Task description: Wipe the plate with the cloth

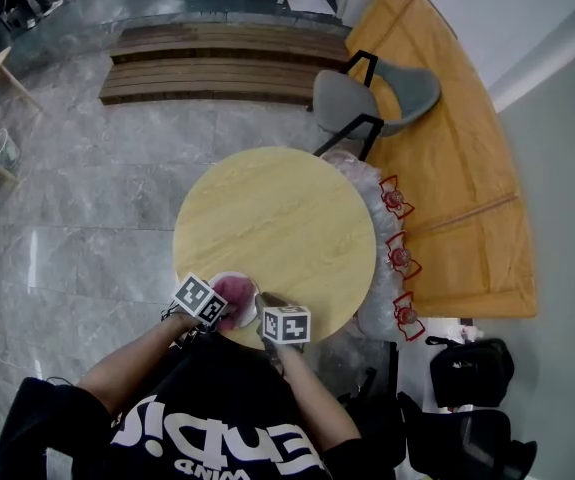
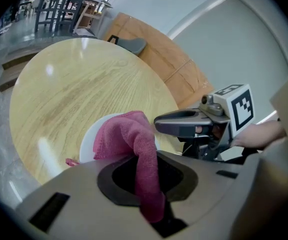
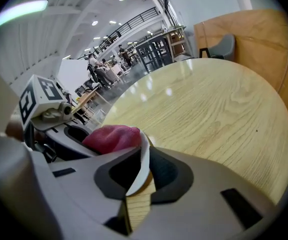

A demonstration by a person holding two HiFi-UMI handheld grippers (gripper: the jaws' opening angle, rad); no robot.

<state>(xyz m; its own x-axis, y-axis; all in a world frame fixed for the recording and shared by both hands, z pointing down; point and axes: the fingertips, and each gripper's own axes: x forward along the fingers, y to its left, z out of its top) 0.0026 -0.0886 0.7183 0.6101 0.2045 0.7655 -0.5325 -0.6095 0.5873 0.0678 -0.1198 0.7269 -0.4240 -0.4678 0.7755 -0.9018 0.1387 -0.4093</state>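
A small white plate (image 1: 238, 280) is at the near edge of the round wooden table (image 1: 287, 218). My right gripper (image 3: 139, 181) is shut on the plate's rim (image 3: 145, 156), which stands on edge between its jaws. A pink cloth (image 2: 131, 134) runs out of my left gripper (image 2: 151, 196), which is shut on it, and bunches on the plate (image 2: 91, 136). In the head view the cloth (image 1: 233, 294) shows between the left gripper (image 1: 207, 308) and the right gripper (image 1: 272, 320). From the right gripper view the cloth (image 3: 111, 137) lies just left of the plate rim.
A grey chair (image 1: 382, 96) stands at the table's far side. Clear bags with red bottles (image 1: 399, 258) hang at the table's right edge. Black bags (image 1: 472, 368) lie on the floor at the right. Wooden benches (image 1: 217, 63) are beyond.
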